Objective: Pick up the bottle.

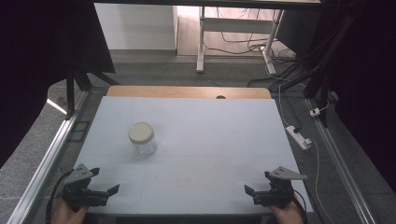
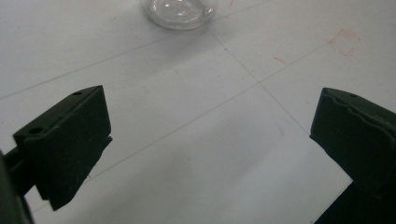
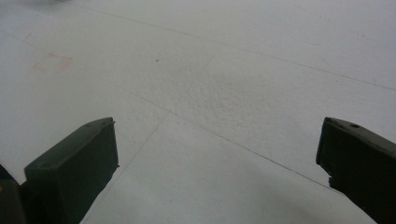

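Observation:
A clear glass jar [image 1: 141, 138] with a beige lid stands upright on the white tabletop [image 1: 210, 126], left of centre. My left gripper [image 1: 105, 180] rests at the near left corner, open, nothing between its jaws. In the left gripper view the jar's base [image 2: 180, 11] sits at the top edge, well ahead of the open left gripper [image 2: 210, 135]. At the near right corner my right gripper [image 1: 258, 182] is open too. The right gripper view has the right gripper [image 3: 217, 158] spread wide over bare tabletop.
Faint red marks [image 2: 345, 42] show on the table between the two grippers. A wooden strip [image 1: 187, 92] borders the far edge. An aluminium rail [image 1: 46, 158] runs along the left side. On the floor to the right lies a white power strip [image 1: 299, 136].

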### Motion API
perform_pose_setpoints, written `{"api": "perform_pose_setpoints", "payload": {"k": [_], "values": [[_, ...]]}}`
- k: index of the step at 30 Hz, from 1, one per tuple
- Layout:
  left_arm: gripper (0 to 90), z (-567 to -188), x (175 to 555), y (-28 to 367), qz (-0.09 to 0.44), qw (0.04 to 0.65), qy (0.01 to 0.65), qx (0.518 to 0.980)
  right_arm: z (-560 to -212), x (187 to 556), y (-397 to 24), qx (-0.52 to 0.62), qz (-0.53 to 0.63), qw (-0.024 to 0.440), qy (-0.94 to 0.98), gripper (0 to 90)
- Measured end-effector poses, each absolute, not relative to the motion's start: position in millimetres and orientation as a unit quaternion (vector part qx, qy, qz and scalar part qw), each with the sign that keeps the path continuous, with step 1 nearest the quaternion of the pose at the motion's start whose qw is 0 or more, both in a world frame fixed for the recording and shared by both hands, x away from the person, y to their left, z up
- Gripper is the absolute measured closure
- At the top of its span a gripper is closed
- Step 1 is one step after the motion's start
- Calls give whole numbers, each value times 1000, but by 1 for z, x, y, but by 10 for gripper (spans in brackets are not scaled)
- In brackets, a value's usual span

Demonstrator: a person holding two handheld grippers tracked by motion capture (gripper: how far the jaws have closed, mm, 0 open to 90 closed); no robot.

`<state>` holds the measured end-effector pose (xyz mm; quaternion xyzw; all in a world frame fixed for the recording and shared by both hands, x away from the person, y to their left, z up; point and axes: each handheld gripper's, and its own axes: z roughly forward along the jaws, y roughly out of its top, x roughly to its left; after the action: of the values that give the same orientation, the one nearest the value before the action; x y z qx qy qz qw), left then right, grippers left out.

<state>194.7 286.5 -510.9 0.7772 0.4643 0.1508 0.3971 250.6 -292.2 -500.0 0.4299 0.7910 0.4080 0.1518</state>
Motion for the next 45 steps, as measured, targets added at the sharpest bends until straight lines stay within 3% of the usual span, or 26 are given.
{"api": "perform_pose_setpoints", "payload": {"k": [17,45], "values": [[0,-512,217,274,168,407,461,771,-500,251,-291,428,405,151,794,0],[0,-512,284,262,160,406,434,788,-501,252,-290,424,399,149,799,0]]}}
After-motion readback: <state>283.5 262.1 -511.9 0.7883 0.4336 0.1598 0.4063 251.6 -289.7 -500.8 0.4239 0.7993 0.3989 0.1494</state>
